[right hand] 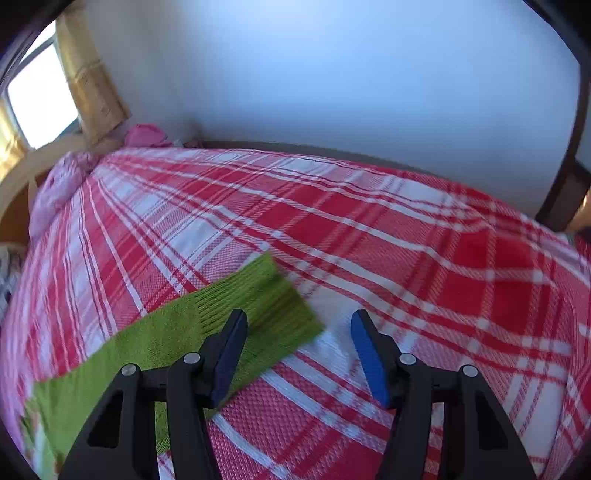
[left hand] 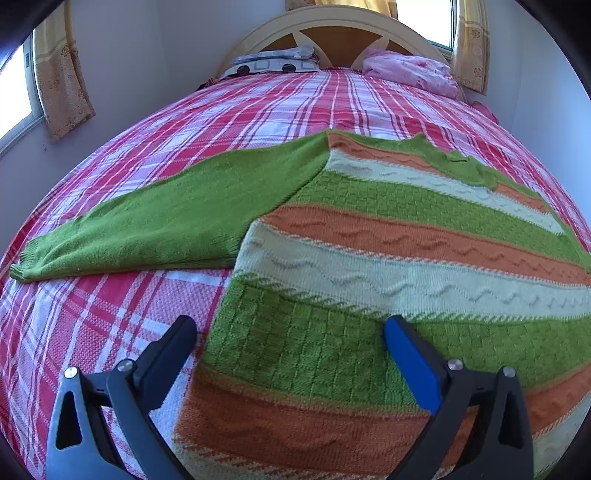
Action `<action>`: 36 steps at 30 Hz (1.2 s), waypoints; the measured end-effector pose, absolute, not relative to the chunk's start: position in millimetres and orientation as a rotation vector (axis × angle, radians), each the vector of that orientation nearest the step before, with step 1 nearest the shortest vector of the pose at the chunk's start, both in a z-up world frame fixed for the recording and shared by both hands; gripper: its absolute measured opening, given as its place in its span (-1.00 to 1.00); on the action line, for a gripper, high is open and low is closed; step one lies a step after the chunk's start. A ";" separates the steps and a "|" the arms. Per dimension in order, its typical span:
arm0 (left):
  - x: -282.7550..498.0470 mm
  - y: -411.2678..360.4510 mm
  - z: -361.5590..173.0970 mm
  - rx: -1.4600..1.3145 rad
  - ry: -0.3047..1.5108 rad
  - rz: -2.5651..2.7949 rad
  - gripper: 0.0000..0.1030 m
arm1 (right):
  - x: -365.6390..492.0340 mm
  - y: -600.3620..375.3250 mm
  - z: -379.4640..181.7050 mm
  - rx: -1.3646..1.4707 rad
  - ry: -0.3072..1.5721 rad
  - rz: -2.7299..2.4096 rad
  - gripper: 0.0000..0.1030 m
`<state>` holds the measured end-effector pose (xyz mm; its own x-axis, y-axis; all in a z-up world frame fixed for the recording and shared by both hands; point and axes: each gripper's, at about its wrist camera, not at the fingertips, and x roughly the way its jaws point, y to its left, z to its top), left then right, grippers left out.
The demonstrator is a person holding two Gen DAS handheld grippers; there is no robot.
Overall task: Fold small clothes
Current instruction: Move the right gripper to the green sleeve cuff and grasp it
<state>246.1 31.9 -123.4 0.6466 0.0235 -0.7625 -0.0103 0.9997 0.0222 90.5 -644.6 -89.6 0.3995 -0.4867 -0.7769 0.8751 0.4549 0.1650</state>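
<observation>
A small knitted sweater with green, orange and cream stripes lies flat on the bed. Its plain green left sleeve stretches out to the left. My left gripper is open above the sweater's lower left edge, one finger over the bedspread, the other over the green checked band. In the right wrist view the other green sleeve lies flat with its ribbed cuff toward the bed's far side. My right gripper is open just above that cuff's corner, holding nothing.
The bed is covered with a red and white plaid bedspread. Pillows and a pink bundle lie at the headboard. Walls and curtained windows surround the bed; a dark frame stands at the right.
</observation>
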 end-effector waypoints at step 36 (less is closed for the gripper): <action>237.6 54.4 -118.8 -0.178 0.771 -0.064 1.00 | 290.1 -229.3 40.8 0.379 0.701 0.018 -0.90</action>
